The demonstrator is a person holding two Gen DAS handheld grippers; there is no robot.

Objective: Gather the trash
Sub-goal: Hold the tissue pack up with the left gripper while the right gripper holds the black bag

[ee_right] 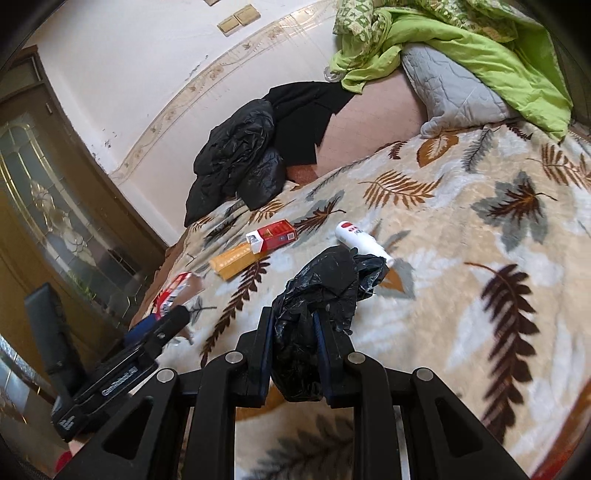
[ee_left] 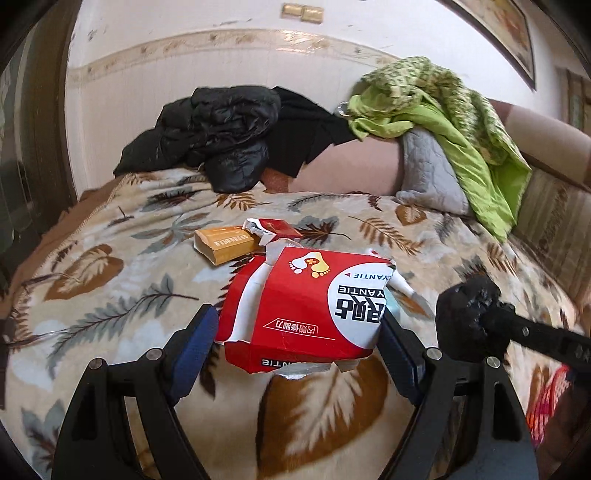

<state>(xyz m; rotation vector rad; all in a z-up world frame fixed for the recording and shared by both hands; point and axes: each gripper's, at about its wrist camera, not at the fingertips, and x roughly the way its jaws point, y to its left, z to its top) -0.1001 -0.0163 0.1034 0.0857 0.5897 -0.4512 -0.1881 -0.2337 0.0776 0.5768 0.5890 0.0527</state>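
Red carton [ee_left: 306, 314] between left gripper [ee_left: 299, 328] fingers

Left gripper [ee_left: 299, 328]: gripping torn red carton [ee_left: 306, 306], centre frame.
Right gripper [ee_left: 476, 314]: entering lower right, holding black bag [ee_left: 465, 317].
Leaf-print blanket [ee_left: 110, 288]: carrying yellow box [ee_left: 225, 243].

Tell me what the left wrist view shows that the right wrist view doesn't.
Left wrist only: the printed face of the torn red box between the left tool's pads, and a framed picture on the wall. Right wrist only: the glass-panelled door, a white tube lying on the blanket, and the right tool shut on the black trash bag. Both: the yellow box, the red cigarette pack, the green quilt, the black jacket.
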